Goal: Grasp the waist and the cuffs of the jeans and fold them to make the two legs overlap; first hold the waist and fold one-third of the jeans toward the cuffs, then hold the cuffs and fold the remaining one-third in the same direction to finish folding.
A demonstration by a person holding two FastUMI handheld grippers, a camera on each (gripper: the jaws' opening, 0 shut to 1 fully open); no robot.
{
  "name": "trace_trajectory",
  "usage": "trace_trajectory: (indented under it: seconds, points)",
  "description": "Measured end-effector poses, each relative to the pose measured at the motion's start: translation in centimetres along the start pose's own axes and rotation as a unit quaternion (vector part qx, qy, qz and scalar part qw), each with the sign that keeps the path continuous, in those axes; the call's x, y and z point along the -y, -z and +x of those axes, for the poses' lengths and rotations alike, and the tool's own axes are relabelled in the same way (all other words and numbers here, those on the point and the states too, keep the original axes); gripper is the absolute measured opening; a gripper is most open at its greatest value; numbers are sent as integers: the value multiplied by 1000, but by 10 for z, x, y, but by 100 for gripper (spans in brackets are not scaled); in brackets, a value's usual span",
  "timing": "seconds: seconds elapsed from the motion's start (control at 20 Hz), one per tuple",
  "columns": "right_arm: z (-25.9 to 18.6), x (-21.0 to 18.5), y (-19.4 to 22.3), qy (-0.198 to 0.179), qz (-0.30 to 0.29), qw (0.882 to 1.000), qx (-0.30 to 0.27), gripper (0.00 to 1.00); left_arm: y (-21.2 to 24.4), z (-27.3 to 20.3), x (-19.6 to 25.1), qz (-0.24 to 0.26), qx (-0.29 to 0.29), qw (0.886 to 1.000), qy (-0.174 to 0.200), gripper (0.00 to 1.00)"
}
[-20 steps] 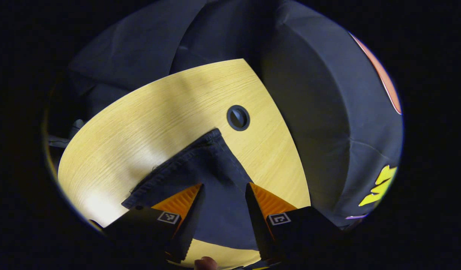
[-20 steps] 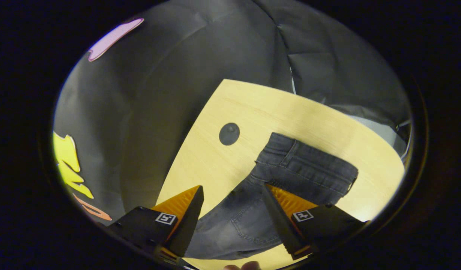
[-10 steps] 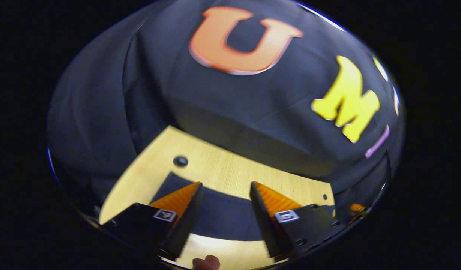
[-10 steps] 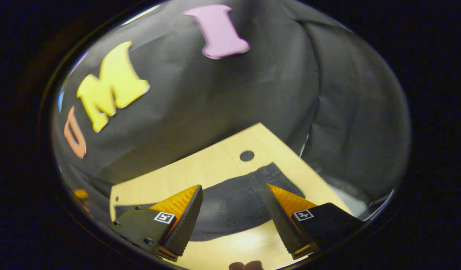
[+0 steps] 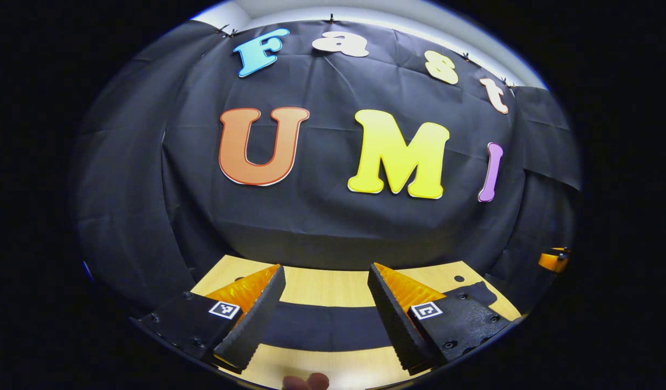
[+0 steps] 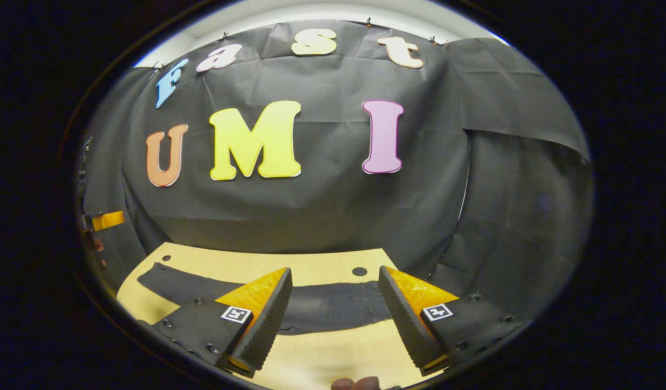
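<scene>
The dark grey jeans (image 5: 322,325) lie flat on the wooden table (image 5: 333,287) as one long band across the width. In the right gripper view the jeans (image 6: 333,306) run from the waist end near my right finger to a narrow end at the far left. My left gripper (image 5: 325,268) is open above the band's middle and holds nothing. My right gripper (image 6: 335,269) is also open and empty, raised above the waist part. Both are held level and face the back wall.
A round cable hole (image 6: 359,271) sits in the table behind the jeans, and a small hole (image 5: 459,278) near the right corner. Part of the other gripper (image 5: 552,260) shows at the right edge, and likewise at the left edge (image 6: 108,220). A person's fingertip (image 5: 305,382) shows below.
Both grippers have tilted up from looking down at the jeans to looking level at the back wall. They stay open and empty; the jeans have not moved.
</scene>
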State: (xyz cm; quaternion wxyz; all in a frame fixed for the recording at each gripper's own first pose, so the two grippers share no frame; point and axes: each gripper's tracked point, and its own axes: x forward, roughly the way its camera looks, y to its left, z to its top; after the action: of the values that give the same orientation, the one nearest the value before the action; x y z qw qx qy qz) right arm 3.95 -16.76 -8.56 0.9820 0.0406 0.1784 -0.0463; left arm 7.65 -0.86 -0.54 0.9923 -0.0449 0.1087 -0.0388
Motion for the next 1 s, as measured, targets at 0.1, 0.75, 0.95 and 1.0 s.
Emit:
trace_trajectory:
  seconds: [0.1,0.75,0.95,1.0]
  points:
    - [0,6,14,3,1,1000,-13,97,11,-5,7,6,-7,1000,-1,99]
    - [145,129,156,62,118,984,-115,98,30,15,62,7,-66,998,-9,98]
    - [206,157,196,82,152,974,-144,99,32,19,71,1,-79,997,-22,99]
    - [218,163,206,86,155,973,-149,99,36,19,72,4,-82,996,-26,99]
